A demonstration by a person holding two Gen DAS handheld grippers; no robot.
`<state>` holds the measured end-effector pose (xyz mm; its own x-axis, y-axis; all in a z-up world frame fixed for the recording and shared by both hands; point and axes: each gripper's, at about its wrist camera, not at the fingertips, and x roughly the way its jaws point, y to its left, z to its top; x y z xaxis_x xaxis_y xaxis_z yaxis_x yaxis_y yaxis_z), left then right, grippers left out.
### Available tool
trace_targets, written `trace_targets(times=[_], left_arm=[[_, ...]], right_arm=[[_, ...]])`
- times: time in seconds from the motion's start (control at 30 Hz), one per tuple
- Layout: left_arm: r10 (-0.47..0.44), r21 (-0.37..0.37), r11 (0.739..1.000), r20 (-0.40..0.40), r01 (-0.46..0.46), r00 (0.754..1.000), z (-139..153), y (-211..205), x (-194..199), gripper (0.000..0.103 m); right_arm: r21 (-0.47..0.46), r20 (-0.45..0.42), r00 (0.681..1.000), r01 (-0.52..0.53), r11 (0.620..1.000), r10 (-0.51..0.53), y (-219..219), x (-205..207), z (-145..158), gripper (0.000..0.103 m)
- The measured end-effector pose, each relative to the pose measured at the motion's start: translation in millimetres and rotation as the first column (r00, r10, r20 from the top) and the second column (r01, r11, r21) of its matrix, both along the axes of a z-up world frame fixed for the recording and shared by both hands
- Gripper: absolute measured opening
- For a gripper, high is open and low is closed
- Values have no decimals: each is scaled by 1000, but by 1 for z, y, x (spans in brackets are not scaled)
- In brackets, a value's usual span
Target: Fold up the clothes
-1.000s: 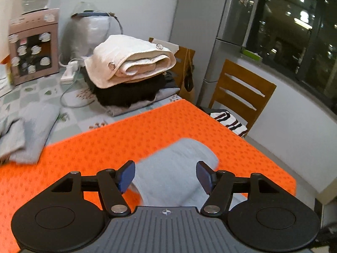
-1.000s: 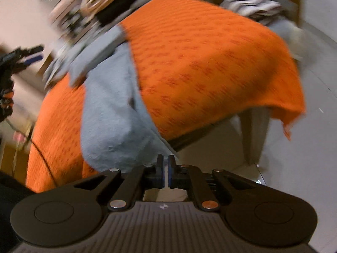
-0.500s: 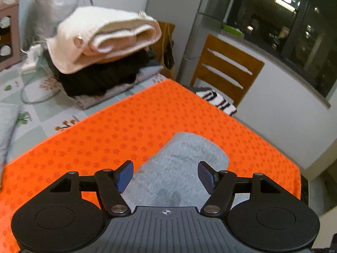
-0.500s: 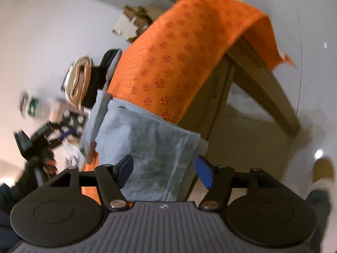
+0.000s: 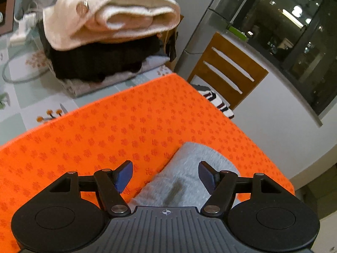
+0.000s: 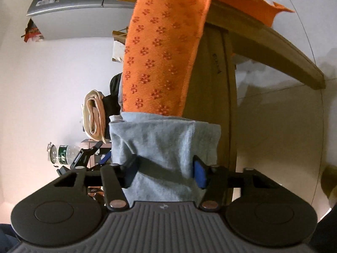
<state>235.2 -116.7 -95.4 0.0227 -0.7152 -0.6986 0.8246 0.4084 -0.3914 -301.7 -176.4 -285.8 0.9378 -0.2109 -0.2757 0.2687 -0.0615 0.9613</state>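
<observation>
Between the blue pads of the left claw (image 5: 165, 176) lies the rounded end of a grey garment (image 5: 189, 177), resting on the orange patterned cloth (image 5: 126, 126) that covers the table; the jaws stand wide, with neither pad pressing the fabric. Beyond that claw, past the cloth's far edge, sits a stack of folded clothes (image 5: 105, 42) (cream on top, black beneath), and off to its right a wooden chair (image 5: 229, 71) holds a striped item. From the right claw (image 6: 165, 169), the view is rolled sideways: the same grey garment (image 6: 164, 143) hangs over the table edge between its pads. Its jaws are closing, the left pad against the fabric's folds, the right one just beside it.
</observation>
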Motion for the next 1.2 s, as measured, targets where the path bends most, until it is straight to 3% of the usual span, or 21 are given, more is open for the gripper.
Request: trace_targets(times=[0.1,0.17,0.23,0.4,0.67,0.73,0.77,0.8,0.83,0.93,1.2], left_arm=[[-21,27,999,-3,21,1000,-12,-6,0,73],[-41,38,998,-6,41,999,-17,-9,-1,76],[-69,40,997,-22,70,997,-20,-12,-1,81],[-174,43,983,-76,178,982,-27,-24,-2,88],[-245,79,965,-48,248,968,-37,-40,-2,88],[-256,73,963,-50,259,965,-36,-42,-3,74],[-266,72,961,-33,268,963,-35,-43,-5,59],[-278,71,958,-10,278,961,-34,-43,-9,32],[-281,68,958,19,280,959,-32,-40,-14,26],[-268,51,963,113,264,957,-23,-30,-34,21],[-115,3,993,117,115,987,19,21,-68,21]], right_arm=[[-17,-41,999,11,1000,-12,1,3,11,40],[-19,-46,999,20,1000,-21,1,4,18,19],[-30,-65,998,20,999,-22,2,5,27,15],[-75,-129,992,-6,997,-3,1,10,57,12],[-168,-257,965,-99,981,54,-8,16,101,10],[-193,-309,949,-127,973,63,-8,20,112,10],[-209,-337,939,-143,967,66,-8,19,119,10],[-224,-364,929,-159,962,69,-7,17,125,10],[-237,-385,920,-172,956,70,-5,15,130,10],[-264,-424,903,-204,943,76,-1,5,146,10],[-325,-482,871,-275,905,92,-30,2,198,8]])
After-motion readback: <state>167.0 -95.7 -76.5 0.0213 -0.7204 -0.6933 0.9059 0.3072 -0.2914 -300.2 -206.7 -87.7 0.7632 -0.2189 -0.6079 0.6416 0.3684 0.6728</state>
